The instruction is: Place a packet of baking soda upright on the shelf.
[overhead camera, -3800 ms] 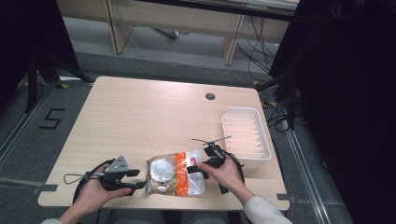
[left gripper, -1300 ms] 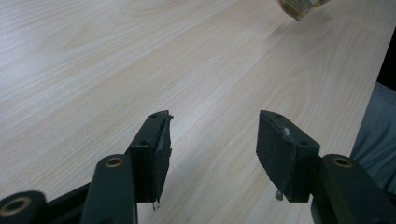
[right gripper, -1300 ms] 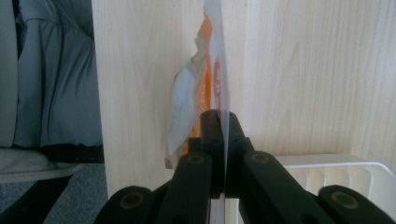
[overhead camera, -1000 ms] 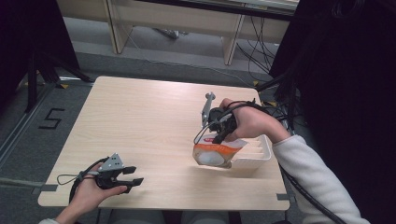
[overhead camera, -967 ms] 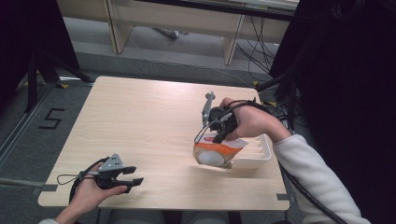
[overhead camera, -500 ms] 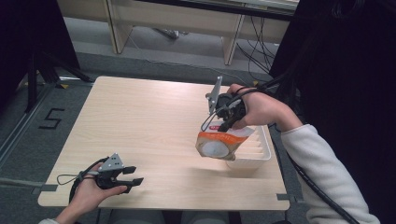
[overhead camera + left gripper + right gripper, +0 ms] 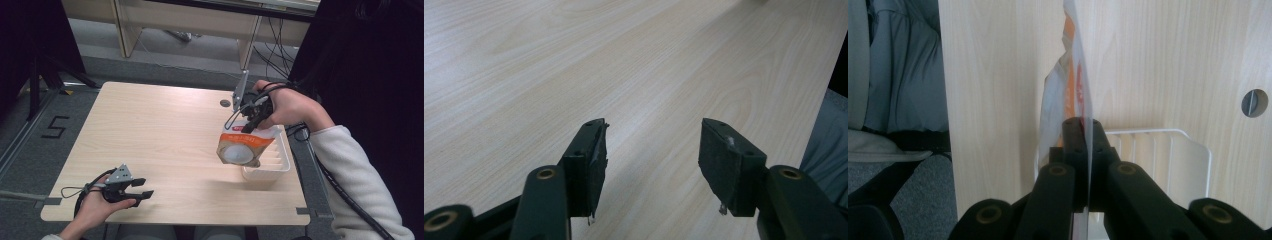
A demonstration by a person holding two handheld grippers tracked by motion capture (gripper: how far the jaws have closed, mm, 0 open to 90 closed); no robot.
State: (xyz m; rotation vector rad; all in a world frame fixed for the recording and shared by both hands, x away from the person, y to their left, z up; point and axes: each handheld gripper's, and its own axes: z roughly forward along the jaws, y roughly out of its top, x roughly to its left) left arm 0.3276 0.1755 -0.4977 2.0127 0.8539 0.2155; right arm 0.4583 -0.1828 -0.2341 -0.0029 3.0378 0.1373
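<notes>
A person's right gripper [image 7: 248, 124] pinches the top edge of an orange-and-clear food bag [image 7: 242, 147], hanging it over the white ribbed tray [image 7: 280, 167]. The left gripper [image 7: 139, 188], jaws wide apart and empty, rests well away from the tray.

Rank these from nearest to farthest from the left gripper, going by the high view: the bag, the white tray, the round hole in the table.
From the left gripper, at the table's near left:
1. Bag, hanging from the right gripper, right of middle.
2. White tray, just behind the bag at the right edge.
3. Round hole, toward the far side.
</notes>
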